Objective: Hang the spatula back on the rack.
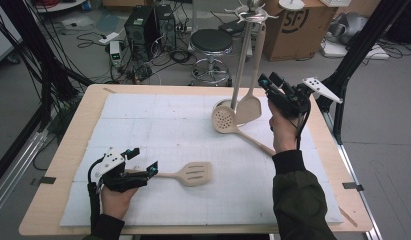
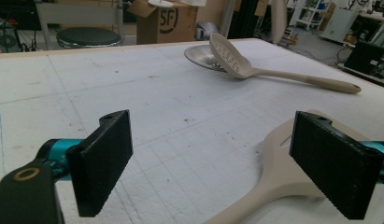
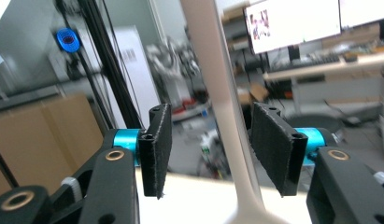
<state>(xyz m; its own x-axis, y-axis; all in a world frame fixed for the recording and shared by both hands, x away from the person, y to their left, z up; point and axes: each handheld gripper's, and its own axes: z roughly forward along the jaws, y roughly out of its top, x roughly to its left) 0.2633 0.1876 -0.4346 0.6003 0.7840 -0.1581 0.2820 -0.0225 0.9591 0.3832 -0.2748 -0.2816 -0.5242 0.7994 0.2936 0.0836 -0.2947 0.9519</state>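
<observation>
A metal utensil stand (image 1: 240, 65) rises from its round base (image 2: 203, 56) at the back of the white mat. A beige spatula (image 1: 249, 107) hangs from it, blade just above the mat. My right gripper (image 1: 267, 81) is raised beside the stand; its jaws stand open on either side of that spatula's handle (image 3: 215, 70), and the pads do not press on it. A perforated spoon (image 1: 224, 120) leans on the base (image 2: 231, 56). My left gripper (image 1: 144, 160) rests open near the front left, with a slotted turner (image 1: 193, 173) lying by its right jaw (image 2: 273, 172).
The mat (image 1: 158, 125) covers most of the wooden table (image 1: 78, 150). Behind the table stand a stool (image 1: 211, 42), a cardboard box (image 1: 298, 22) and a computer tower (image 1: 143, 25) among floor cables. A black frame post (image 1: 363, 40) slants past the back right corner.
</observation>
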